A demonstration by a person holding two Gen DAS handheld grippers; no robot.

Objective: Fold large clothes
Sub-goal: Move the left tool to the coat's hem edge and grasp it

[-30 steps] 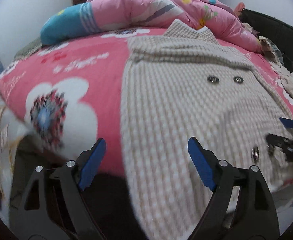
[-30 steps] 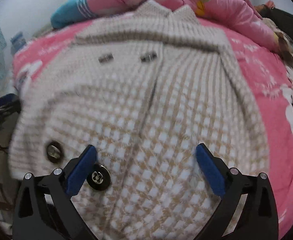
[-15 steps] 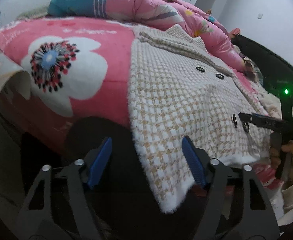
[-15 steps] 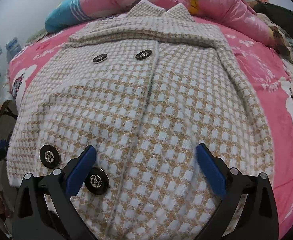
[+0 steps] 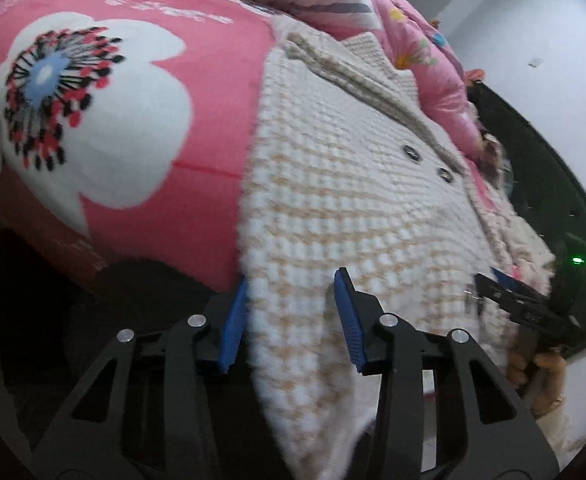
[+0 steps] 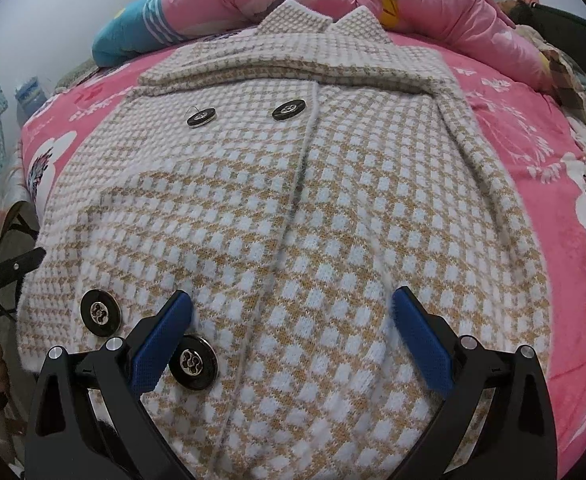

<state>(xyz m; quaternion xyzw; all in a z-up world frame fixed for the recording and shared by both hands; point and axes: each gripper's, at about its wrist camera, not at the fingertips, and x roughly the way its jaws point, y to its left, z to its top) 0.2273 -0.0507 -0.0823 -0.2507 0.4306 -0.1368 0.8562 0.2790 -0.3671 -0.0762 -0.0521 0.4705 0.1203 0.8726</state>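
A checked coat [image 6: 293,208] lies flat on the pink bed [image 5: 197,128]; the left gripper [image 5: 289,316] is closing around its hem corner at six o'clock, the right gripper [image 6: 293,336] hovers wide open, empty; next, likely lift and fold.

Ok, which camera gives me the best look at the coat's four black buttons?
Right wrist view: the coat lies sharp and square-on, with two buttons near the collar and two by the hem. The left wrist view is blurred and oblique; only the upper pair shows small.

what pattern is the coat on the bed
Tan-and-white houndstooth check on the coat, clearest in the right wrist view.
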